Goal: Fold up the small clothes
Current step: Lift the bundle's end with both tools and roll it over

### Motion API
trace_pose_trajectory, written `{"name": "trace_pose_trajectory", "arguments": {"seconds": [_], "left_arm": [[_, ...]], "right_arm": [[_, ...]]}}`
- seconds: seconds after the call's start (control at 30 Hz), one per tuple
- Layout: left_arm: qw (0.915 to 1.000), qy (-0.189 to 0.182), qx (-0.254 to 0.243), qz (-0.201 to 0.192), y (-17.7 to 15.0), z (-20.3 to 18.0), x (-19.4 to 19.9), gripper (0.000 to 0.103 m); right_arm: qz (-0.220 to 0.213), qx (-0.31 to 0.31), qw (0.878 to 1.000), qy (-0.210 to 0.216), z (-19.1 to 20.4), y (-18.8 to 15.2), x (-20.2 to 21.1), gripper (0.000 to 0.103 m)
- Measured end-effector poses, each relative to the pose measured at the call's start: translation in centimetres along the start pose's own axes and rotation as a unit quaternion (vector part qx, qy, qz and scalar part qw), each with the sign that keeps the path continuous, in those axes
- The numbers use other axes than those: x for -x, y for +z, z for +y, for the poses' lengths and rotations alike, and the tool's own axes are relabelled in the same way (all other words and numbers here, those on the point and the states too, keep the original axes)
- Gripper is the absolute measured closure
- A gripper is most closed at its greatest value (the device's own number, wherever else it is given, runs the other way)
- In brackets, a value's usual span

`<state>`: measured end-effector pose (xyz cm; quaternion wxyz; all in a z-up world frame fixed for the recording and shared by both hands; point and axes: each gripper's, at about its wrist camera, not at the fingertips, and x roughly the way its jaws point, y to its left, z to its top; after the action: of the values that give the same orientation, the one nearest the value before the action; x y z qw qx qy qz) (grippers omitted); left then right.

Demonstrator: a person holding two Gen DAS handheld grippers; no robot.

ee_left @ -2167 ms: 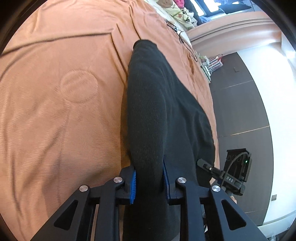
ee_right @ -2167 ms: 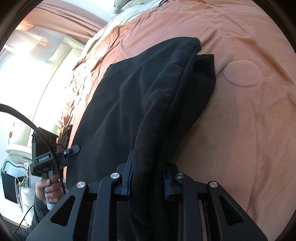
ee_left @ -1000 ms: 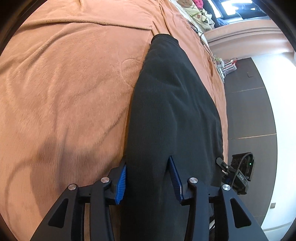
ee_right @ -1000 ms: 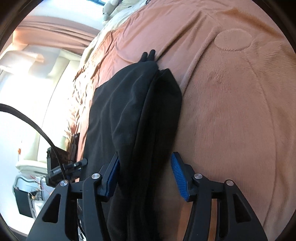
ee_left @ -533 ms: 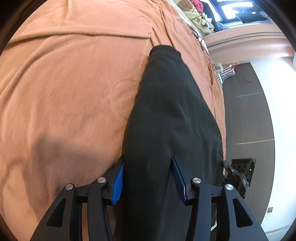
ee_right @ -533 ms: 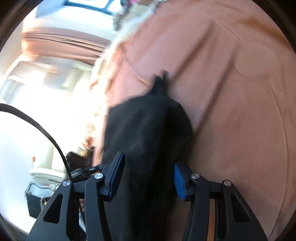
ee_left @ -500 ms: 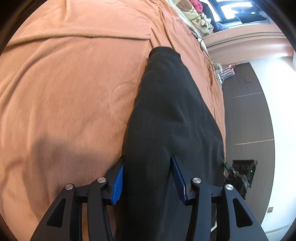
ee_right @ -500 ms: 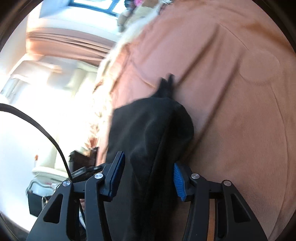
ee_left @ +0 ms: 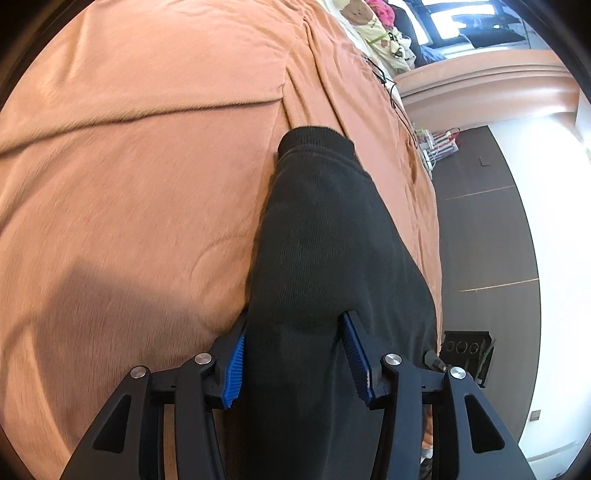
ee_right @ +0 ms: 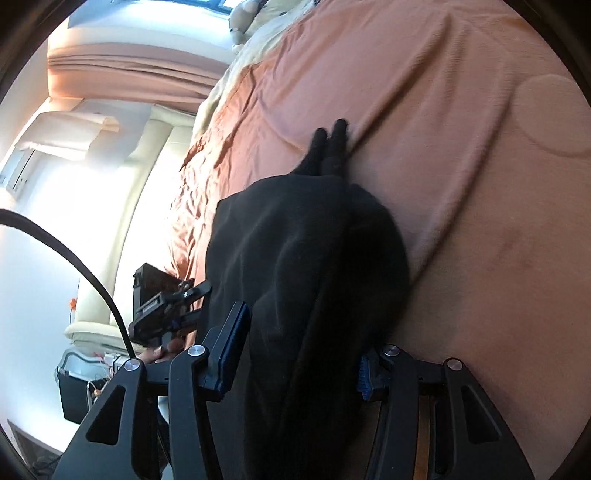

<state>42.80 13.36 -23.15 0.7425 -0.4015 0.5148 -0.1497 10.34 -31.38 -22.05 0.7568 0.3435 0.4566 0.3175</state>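
A black knit garment (ee_left: 325,240) lies folded lengthwise on the orange blanket (ee_left: 129,184), its ribbed cuff (ee_left: 314,142) at the far end. My left gripper (ee_left: 293,321) is open, its blue pads (ee_left: 232,369) standing on either side of the garment's near end without squeezing it. In the right wrist view the same garment (ee_right: 306,251) lies bunched, with two narrow ends (ee_right: 332,147) sticking out beyond it. My right gripper (ee_right: 306,332) is open too. The cloth runs between its jaws and hides most of the right pad.
The blanket (ee_right: 480,184) covers a bed. Piled clothes (ee_left: 380,29) lie at the bed's far end, with dark floor (ee_left: 480,240) beside it. A black cable (ee_right: 92,273) crosses the right wrist view. A hand (ee_right: 162,352) holds the other gripper's body (ee_right: 159,306) near the bed's edge.
Both grippers, shut on the garment two seconds ago, now stand wider with the cloth loose between them. Both have drawn back and sunk a little; the garment rests on the blanket.
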Motion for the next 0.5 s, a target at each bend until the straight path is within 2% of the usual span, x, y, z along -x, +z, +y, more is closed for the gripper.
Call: {"name": "trace_pose_trajectory", "arguments": {"seconds": [0.1,0.23,0.37,0.43,0.5], "left_arm": [[1.0,0.0,-0.001,0.002,0.5,0.0,-0.3,0.054],[1.0,-0.001,-0.007,0.002,0.2,0.5,0.0,0.054],[0.9999,-0.001,-0.012,-0.002,0.3,0.1,0.2,0.055],[0.9997,0.002,-0.023,-0.005,-0.1,-0.4,0.6,0.061],[0.9996,-0.005,-0.026,-0.009,-0.3,-0.8,1.2,0.073]], "right_arm": [[0.004,0.005,1.0,-0.01,-0.2,0.8,-0.9,0.055],[0.004,0.005,1.0,-0.018,0.0,0.8,0.1,0.059],[0.0,-0.001,0.999,-0.034,0.5,1.0,0.6,0.074],[-0.009,0.006,0.999,-0.036,1.2,0.9,1.0,0.08],[-0.015,0.016,0.999,-0.037,2.2,0.6,1.4,0.084]]}}
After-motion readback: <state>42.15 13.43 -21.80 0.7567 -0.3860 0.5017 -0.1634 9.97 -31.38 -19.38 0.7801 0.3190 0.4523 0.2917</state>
